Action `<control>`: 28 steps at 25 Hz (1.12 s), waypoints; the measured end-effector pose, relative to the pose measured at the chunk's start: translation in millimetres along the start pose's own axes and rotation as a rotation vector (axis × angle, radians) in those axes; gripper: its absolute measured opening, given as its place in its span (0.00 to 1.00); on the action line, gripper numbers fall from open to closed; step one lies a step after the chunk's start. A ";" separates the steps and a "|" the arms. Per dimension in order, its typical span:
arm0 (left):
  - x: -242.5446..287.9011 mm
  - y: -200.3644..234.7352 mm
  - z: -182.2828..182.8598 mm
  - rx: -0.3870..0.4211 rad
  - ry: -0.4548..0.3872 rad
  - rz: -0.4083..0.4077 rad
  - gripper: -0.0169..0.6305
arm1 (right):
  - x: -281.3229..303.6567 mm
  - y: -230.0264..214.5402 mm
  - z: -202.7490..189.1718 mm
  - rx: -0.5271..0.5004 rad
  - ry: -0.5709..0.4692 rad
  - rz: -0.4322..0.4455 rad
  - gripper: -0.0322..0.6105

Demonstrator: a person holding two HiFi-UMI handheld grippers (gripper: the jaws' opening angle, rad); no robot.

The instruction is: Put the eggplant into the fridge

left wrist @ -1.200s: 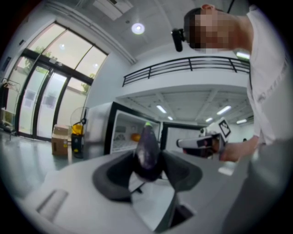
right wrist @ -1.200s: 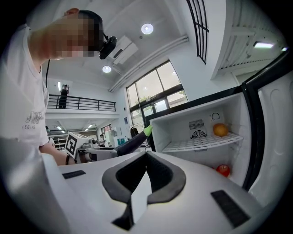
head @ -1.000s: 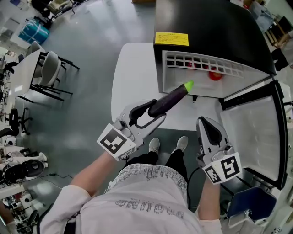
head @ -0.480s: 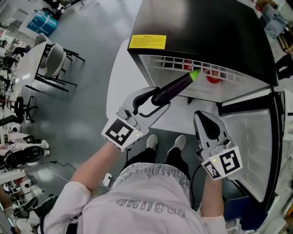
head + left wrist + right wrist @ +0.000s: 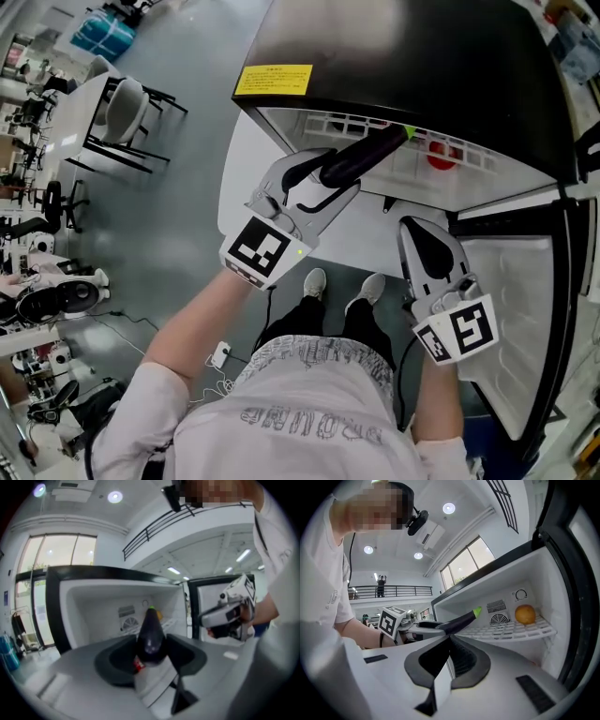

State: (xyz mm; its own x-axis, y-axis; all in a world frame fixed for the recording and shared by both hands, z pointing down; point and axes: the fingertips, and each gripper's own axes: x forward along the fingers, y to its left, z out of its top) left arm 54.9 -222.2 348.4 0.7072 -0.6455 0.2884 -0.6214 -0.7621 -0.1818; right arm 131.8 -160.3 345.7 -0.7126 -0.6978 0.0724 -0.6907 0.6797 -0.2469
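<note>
Fridge (image 5: 422, 56): black, standing on a white table (image 5: 246, 178); door (image 5: 530, 309) swung open to the right
Left gripper (image 5: 317, 186): jaws pinching the dark eggplant (image 5: 364, 155) by its thick end; raised at the fridge's open front, left of the right gripper (image 5: 427, 246)
Eggplant: held in the air, touching no shelf; green tip (image 5: 477, 611) pointing far, into the upper compartment, above the near left part of the white wire shelf (image 5: 513, 631)
Right gripper: fingers pressed together, nothing between; low and near, just beside the open door
Wire shelf: orange fruit (image 5: 525, 614) at the far right; round vent (image 5: 499, 619) just left of it
</note>
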 end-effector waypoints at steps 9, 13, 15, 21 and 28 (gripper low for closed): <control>23.6 7.8 4.2 0.057 0.033 0.020 0.35 | -2.4 -3.4 -19.8 0.034 0.003 0.012 0.06; 24.3 5.7 2.9 0.088 0.031 0.014 0.35 | -4.3 2.9 -32.8 0.051 0.001 0.012 0.06; 26.6 8.0 0.9 0.103 0.039 0.019 0.35 | -4.0 4.7 -37.9 0.055 0.001 0.013 0.06; 57.5 18.2 4.5 0.127 0.075 0.043 0.35 | 1.7 -12.0 -39.5 0.064 0.007 0.032 0.06; 65.8 23.0 -5.1 0.139 0.128 0.072 0.35 | 4.5 -1.2 -56.1 0.090 0.016 0.049 0.06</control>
State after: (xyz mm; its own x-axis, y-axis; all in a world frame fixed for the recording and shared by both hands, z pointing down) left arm 85.4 -282.0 367.9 0.6090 -0.6933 0.3853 -0.6097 -0.7199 -0.3316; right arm 122.6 -151.5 400.6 -0.7478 -0.6598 0.0735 -0.6413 0.6895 -0.3366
